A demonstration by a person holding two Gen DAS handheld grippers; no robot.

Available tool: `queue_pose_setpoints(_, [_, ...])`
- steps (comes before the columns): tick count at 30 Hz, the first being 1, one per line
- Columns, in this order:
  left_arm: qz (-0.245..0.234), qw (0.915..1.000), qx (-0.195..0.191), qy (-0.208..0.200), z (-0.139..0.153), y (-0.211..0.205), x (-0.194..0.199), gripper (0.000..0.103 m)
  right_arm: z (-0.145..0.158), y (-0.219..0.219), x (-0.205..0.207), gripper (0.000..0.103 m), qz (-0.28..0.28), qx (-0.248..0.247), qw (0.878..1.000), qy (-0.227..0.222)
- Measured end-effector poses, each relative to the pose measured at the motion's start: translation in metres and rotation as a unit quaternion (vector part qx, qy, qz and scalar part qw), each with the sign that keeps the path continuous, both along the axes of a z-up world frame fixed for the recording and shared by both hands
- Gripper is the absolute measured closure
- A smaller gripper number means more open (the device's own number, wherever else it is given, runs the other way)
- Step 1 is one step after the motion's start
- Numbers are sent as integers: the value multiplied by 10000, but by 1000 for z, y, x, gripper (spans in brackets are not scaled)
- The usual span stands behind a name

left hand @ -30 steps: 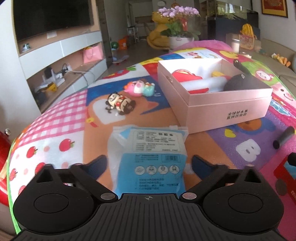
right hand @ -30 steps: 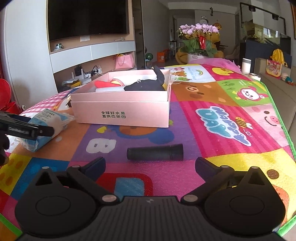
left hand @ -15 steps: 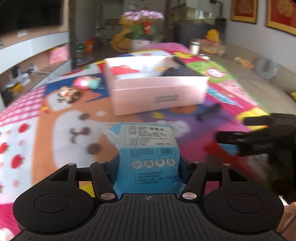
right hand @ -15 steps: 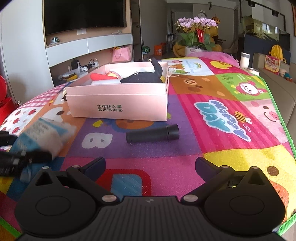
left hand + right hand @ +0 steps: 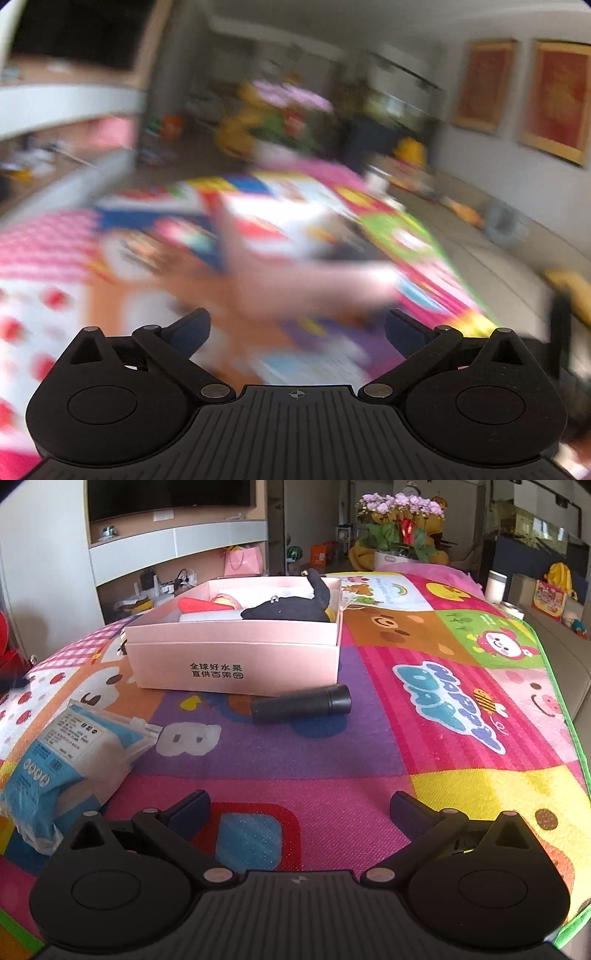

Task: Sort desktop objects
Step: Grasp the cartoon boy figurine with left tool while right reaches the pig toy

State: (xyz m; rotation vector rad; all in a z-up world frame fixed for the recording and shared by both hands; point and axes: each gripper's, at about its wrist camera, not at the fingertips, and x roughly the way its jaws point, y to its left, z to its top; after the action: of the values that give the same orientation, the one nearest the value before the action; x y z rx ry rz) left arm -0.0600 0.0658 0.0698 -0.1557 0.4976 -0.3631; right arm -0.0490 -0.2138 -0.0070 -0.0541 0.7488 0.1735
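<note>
Left tool (image 5: 295, 328) is opening, jaws wide with nothing between them; right tool (image 5: 301, 808) stands apart and empty. The blue-and-white packet (image 5: 70, 753) lies on the play mat (image 5: 461, 775), left of the pink box (image 5: 236, 664) and black cylinder (image 5: 301, 703)

Home living room: television (image 5: 170, 496), playmat (image 5: 461, 709)

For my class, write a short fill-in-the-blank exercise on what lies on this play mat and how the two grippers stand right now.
1. The black cylinder lies on the play mat, in front of the ______ box.
2. The blue and white packet lies on the mat to the ______ of the cylinder in the right wrist view.
3. The right gripper has ______ between its fingers.
4. The left gripper is opening, and the packet is ______ between its fingers.

Missing words: pink; left; nothing; not
</note>
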Motion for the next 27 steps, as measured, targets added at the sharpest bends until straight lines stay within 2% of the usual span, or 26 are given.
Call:
queue_pose_setpoints(3, [973,9943,427,128,-4,18,44,0,10,-1,9,0,350,43,9992,180])
queue_pose_setpoints(5, [1320,9880,712,368,-15,24,85,0,29,2,12,4,519,15,9985,-178])
queue_pose_setpoints(7, [1400,9851,823,566,-29,25,126,0,59,11,20,11,751,-194,9950,-625])
queue_pose_setpoints(10, [1451,9814,1129,555,-43,14,165,1,109,25,45,17,951,-159,9905,-981])
queue_pose_setpoints(11, [1438,9793,1295,588,-48,9,176,4,123,30,55,18,994,-107,9899,-1009])
queue_pose_setpoints(12, [1441,9772,1405,680,-52,7,186,16,137,36,67,18,1055,-22,9894,-997])
queue_pose_setpoints(13, [1450,9763,1411,774,-56,8,191,22,151,44,82,18,1175,86,9886,-938])
queue_pose_setpoints(15, [1493,9760,1282,933,-60,15,199,26,167,64,112,18,1473,191,9864,-697])
queue_pose_setpoints(17, [1504,9785,1076,919,-59,26,198,32,168,92,144,14,2005,145,9793,-247])
queue_pose_setpoints(18, [1476,9795,1073,850,-59,30,196,47,164,109,160,14,2274,81,9738,-43])
queue_pose_setpoints(20, [1420,9803,1128,782,-58,37,190,61,149,147,190,14,2216,-291,9747,77])
queue_pose_setpoints(24, [1225,9852,936,755,-57,60,158,61,119,207,233,17,2457,-870,9651,266])
queue_pose_setpoints(27, [932,9903,798,653,-52,68,119,61,94,243,256,17,2572,-1261,9561,615])
